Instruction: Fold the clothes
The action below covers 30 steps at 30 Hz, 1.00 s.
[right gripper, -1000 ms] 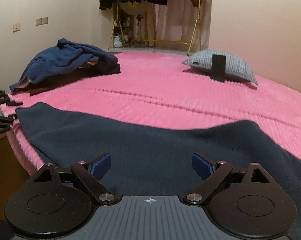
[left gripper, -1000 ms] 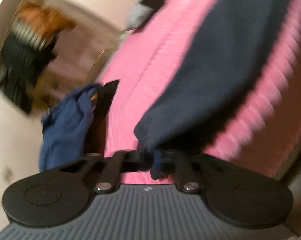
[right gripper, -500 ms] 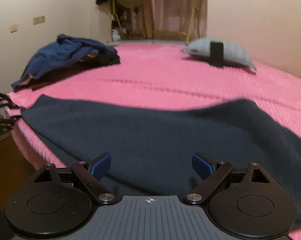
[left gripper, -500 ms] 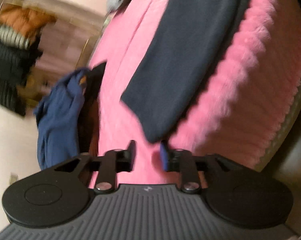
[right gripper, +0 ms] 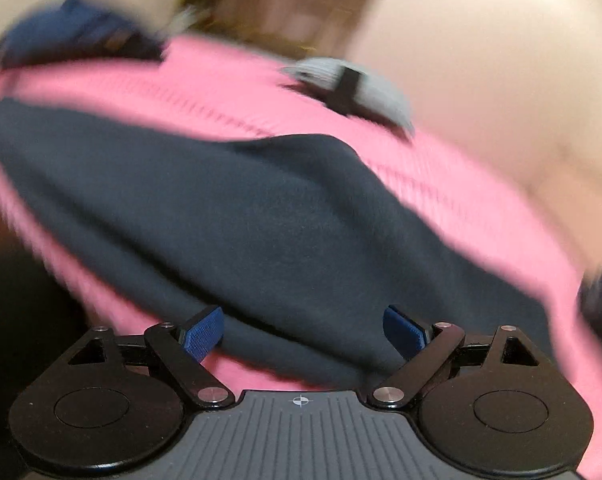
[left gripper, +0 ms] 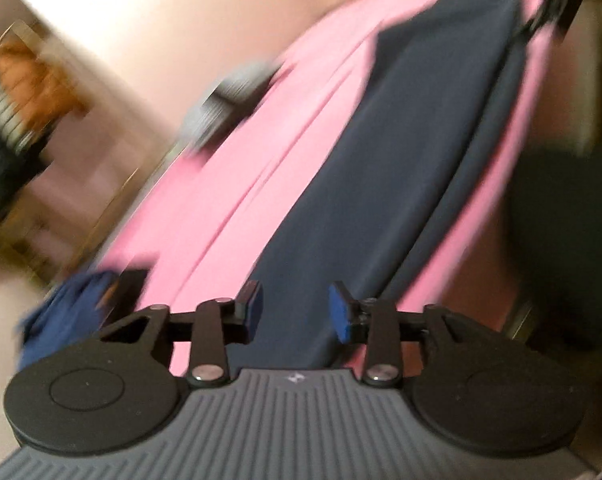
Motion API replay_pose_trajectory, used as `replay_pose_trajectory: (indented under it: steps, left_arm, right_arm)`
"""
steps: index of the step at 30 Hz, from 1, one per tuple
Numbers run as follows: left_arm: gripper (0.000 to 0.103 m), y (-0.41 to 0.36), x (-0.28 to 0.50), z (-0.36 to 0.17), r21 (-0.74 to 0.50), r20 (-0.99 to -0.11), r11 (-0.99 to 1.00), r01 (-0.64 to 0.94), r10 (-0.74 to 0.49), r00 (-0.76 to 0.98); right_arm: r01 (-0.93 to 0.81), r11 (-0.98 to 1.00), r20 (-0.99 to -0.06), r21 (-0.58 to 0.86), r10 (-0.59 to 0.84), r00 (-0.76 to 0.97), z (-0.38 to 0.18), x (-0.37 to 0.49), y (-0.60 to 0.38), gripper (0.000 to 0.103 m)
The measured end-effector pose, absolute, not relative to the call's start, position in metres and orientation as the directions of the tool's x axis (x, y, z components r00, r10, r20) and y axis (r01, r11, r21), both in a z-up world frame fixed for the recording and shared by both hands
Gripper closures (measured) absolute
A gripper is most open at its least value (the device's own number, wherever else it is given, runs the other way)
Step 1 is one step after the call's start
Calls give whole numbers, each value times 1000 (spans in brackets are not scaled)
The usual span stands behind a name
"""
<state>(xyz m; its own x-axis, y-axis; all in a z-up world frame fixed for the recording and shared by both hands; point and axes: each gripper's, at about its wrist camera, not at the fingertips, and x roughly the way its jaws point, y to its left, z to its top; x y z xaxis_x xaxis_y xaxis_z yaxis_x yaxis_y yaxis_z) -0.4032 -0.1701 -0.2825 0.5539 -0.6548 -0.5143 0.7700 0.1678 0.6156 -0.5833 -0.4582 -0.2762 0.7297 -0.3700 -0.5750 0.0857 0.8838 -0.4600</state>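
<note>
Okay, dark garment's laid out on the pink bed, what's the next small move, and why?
Probably ease the right gripper down onto the dark garment's near edge: its closing jaws straddle that edge without pinching it. The left gripper is opening, empty.

Warm, dim indoor light – both fisheye views smeared by motion blur, edges bowed and vignetted; pale wall (left gripper: 149, 40) glares overexposed.

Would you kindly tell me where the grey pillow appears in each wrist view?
Left wrist: grey pillow, blurred, upper centre-left, at the pink bed's far edge.
Right wrist: pillow, upper right of centre, past the dark garment.
Shared landmark: the pink bed cover.
</note>
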Motion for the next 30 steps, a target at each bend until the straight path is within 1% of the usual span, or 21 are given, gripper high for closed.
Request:
replay_pose_trajectory:
  steps: [1,4,7,8,9,10,11,12,13,16,17,19,22,24,26,27,28,29,30]
  left_arm:
    - [68,-189,-414,-283,606,-518,124,786,-688,508]
    - [68,-231,-443,-293,599,-554,-29,800,-736,388]
    - [69,-259,-461,-311,624,-597,-122,772,-712,369]
    - [71,-266,-462,-317,631,-611,-139,763,-695,379]
    - [72,-271,-460,-321,645,-612,-144,751,-686,394]
    - [75,-275,-459,-324,661,-606,-145,736,-681,411]
    - [86,-279,-458,-324,664,-607,-141,734,-674,420]
    - [92,-282,-456,-324,663,-610,-135,737,-667,427]
    - [96,-282,-456,-321,670,-601,-128,731,-672,434]
    - [100,-272,-463,-304,702,-548,-97,705,-706,449]
    - [100,-268,-465,-301,699,-546,-94,709,-710,444]
    - [99,-264,-469,-304,687,-566,-113,718,-702,432]
    - [99,-267,-474,-328,689,-613,-182,701,-662,431]
    - [99,-265,-475,-334,711,-603,-195,675,-662,445]
    - [95,-263,-473,-330,709,-604,-188,679,-658,449]
    - [93,-262,-470,-327,696,-612,-175,697,-653,447]
    - [89,-257,-466,-323,680,-618,-159,716,-648,444]
    - [87,-252,-462,-319,665,-625,-142,734,-644,442]
    - [87,-247,-457,-314,648,-631,-124,751,-639,439]
  right_arm:
    - [34,857,-573,-514,-373,730,-279,-582,-456,37]
    - [-106,774,-581,-624,-370,725,-289,-577,-449,38]
    - [-209,693,-579,-690,-355,734,-298,-575,-445,39]
    - [-235,669,-576,-705,-347,740,-300,-575,-444,41]
    - [-252,656,-574,-712,-337,746,-300,-574,-444,57]
    - [-263,647,-575,-715,-331,748,-300,-573,-445,74]
    - [-268,644,-574,-716,-327,750,-299,-573,-445,81]
    - [-270,642,-574,-717,-324,752,-299,-572,-444,94]
    - [-272,640,-573,-718,-322,754,-298,-572,-444,100]
    - [-230,651,-541,-723,-326,775,-288,-585,-441,100]
    - [-210,656,-524,-725,-328,786,-282,-592,-437,100]
    - [-206,662,-525,-721,-328,785,-285,-599,-432,100]
    - [-230,657,-548,-718,-330,769,-305,-600,-428,100]
    - [-228,647,-542,-728,-340,769,-318,-600,-426,100]
    - [-184,681,-532,-709,-346,773,-313,-601,-430,100]
    - [-155,705,-530,-692,-350,772,-309,-601,-435,95]
    - [-115,728,-523,-676,-364,771,-305,-605,-441,73]
    - [-72,748,-514,-660,-380,769,-300,-610,-447,55]
    - [-29,765,-506,-643,-397,766,-296,-616,-453,33]
